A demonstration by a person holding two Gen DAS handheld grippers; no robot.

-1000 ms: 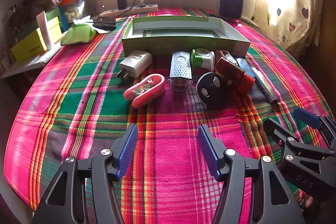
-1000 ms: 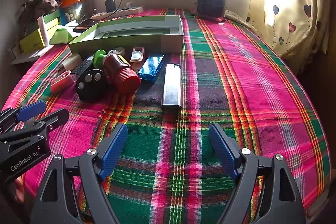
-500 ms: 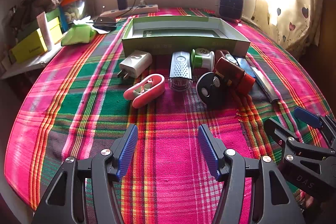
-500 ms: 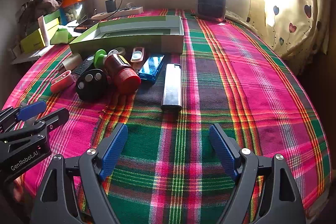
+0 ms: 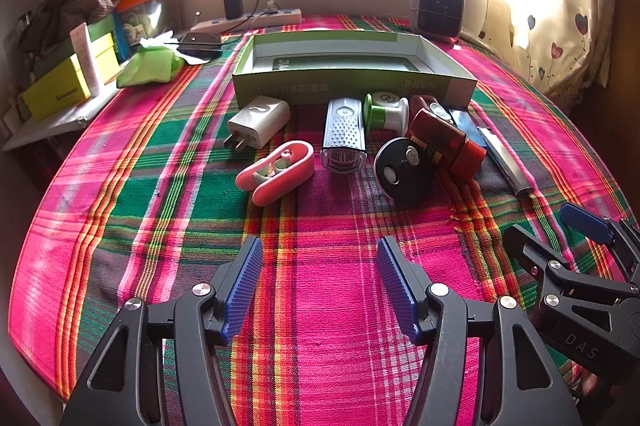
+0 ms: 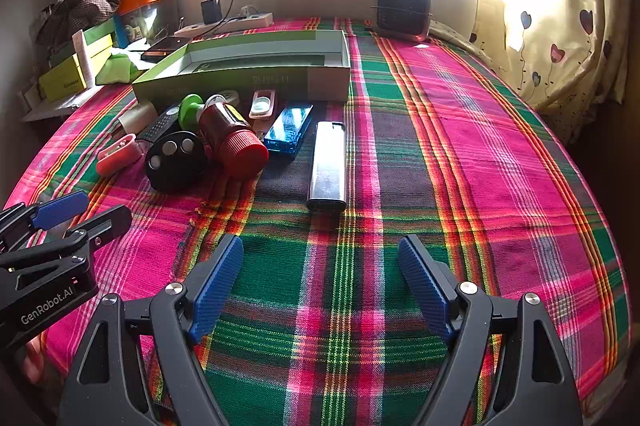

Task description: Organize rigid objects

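Small rigid objects lie in a row before an open green box [image 5: 352, 82] [image 6: 248, 74]: a white charger [image 5: 258, 120], a pink case [image 5: 276, 172] [image 6: 116, 154], a silver bike light [image 5: 344, 134], a green spool [image 5: 386, 112] [image 6: 191, 110], a black round remote [image 5: 402, 170] [image 6: 174, 162], a red-capped bottle [image 5: 448, 140] [image 6: 232, 138], a blue lighter [image 6: 290, 128] and a silver lighter [image 6: 328, 166] [image 5: 506, 162]. My left gripper [image 5: 320, 290] is open and empty, short of the row. My right gripper [image 6: 320, 290] is open and empty, short of the silver lighter.
A plaid cloth [image 6: 460, 154] covers the table. A small heater [image 5: 438, 8] [image 6: 402, 8] and a power strip [image 5: 248, 20] stand at the back. Yellow and green boxes [image 5: 64, 86] and clutter sit on the left shelf. A curtain [image 6: 552, 26] hangs on the right.
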